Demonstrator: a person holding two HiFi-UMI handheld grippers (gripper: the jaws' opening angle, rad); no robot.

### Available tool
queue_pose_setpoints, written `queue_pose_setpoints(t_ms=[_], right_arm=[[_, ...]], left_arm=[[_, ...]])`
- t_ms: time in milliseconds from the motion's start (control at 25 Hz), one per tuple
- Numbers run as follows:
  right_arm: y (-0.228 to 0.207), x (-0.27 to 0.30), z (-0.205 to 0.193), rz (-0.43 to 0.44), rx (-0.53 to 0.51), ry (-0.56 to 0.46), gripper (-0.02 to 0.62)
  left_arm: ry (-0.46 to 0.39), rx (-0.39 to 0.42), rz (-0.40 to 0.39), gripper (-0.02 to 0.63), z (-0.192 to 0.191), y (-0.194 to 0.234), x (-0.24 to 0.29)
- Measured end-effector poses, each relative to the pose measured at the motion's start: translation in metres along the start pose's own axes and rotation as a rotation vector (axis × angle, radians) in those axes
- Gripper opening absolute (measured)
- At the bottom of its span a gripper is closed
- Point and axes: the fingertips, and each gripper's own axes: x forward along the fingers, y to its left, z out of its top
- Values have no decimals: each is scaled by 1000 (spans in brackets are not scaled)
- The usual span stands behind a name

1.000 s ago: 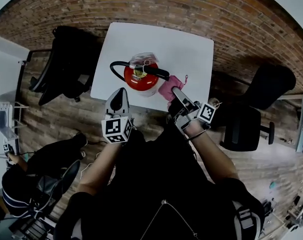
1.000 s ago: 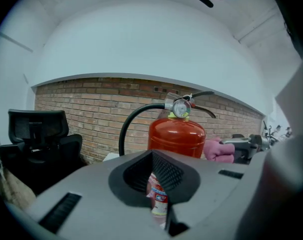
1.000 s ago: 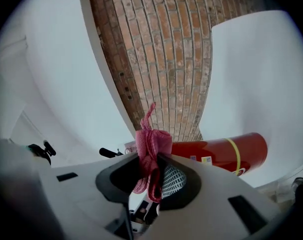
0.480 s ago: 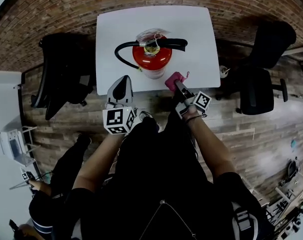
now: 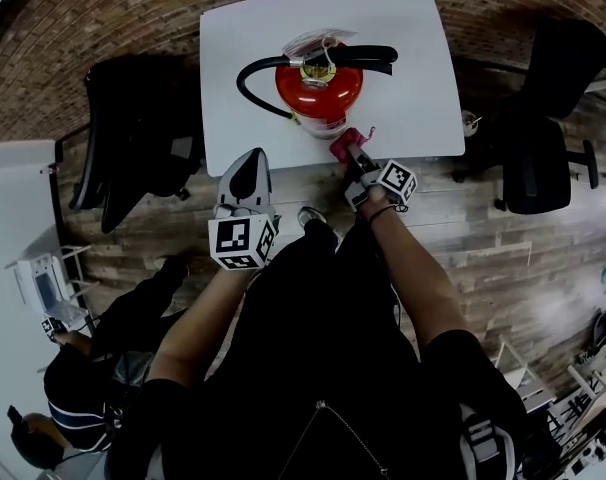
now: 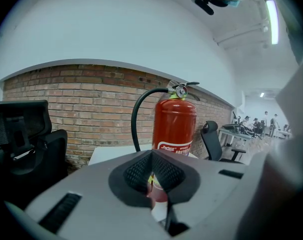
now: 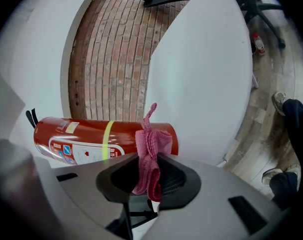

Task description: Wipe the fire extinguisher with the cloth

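A white table [image 5: 233, 58] stands against a red-brick wall [image 6: 81, 104] on a wood-plank floor [image 5: 503, 258], a black office chair [image 5: 133, 148] to one side and a black swivel chair [image 5: 553, 118] to the other, under a ceiling strip light [image 6: 271, 16].

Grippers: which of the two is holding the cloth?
The right gripper, its fingers shut on the pink cloth; the left gripper holds nothing.
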Motion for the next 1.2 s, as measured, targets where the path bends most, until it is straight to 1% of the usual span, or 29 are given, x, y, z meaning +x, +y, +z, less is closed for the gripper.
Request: queue_pose_setpoints(t_ms=[280, 480, 720, 920, 1200], right_arm=[[-30, 9, -8, -97, -14, -58, 101], [-38, 16, -8, -94, -1, -101, 101], [-35, 21, -9, -105, -9, -105, 103], [-27, 23, -8, -77, 3, -110, 101], [-10, 20, -9, -40, 9, -86, 101]], left_arm=[[19, 15, 32, 29, -14, 19, -22], [22, 20, 49, 29, -19, 28, -33], [21, 9, 61, 29, -18, 31, -40], [14, -5, 61, 29, -17, 29, -38], [6, -26, 78, 29, -13, 32, -35]])
